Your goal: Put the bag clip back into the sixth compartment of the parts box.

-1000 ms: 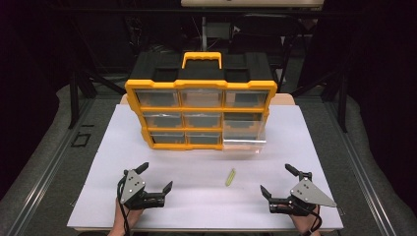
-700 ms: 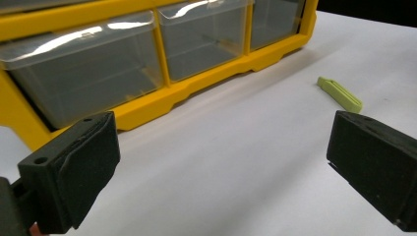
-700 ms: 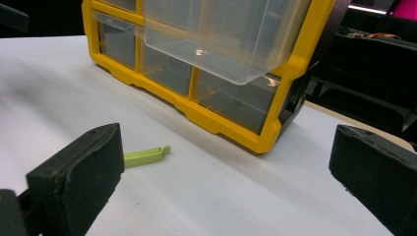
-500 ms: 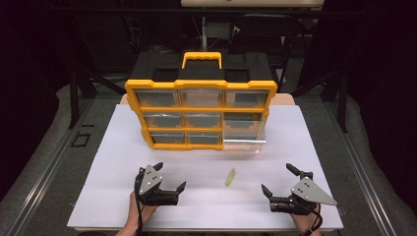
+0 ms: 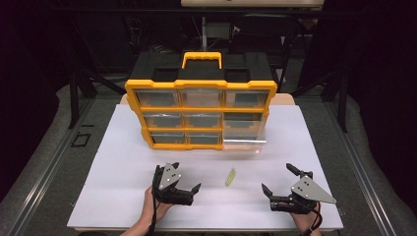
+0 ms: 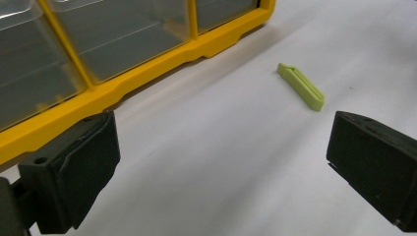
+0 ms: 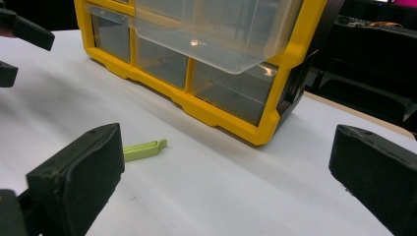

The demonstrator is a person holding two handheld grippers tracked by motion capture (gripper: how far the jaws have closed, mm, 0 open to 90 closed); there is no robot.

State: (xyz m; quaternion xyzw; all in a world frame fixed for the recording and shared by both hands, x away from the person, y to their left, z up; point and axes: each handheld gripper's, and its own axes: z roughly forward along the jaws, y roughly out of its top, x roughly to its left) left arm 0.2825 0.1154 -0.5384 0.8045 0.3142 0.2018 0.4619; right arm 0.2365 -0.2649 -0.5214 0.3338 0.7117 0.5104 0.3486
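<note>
A small light-green plastic stick [image 5: 230, 177] lies flat on the white board, in front of the organizer. My left gripper [image 5: 187, 176] hovers open just left of it, nothing between its jaws. In the left gripper view the stick [image 6: 301, 86] lies ahead and to the right of the gap in the left gripper [image 6: 221, 129]. My right gripper [image 5: 277, 177] is open and empty to the stick's right. In the right gripper view the stick [image 7: 142, 148] peeks out beside the left jaw of the right gripper [image 7: 226, 142].
A yellow and black drawer organizer [image 5: 201, 115] stands at the back of the white board [image 5: 113, 162]. One clear drawer [image 5: 244, 140] on its right side is pulled out and overhangs the board; in the right gripper view this drawer [image 7: 211, 34] looks empty.
My left gripper has moved right along the board's front, closer to the green stick. The right gripper and the stick have stayed put.
</note>
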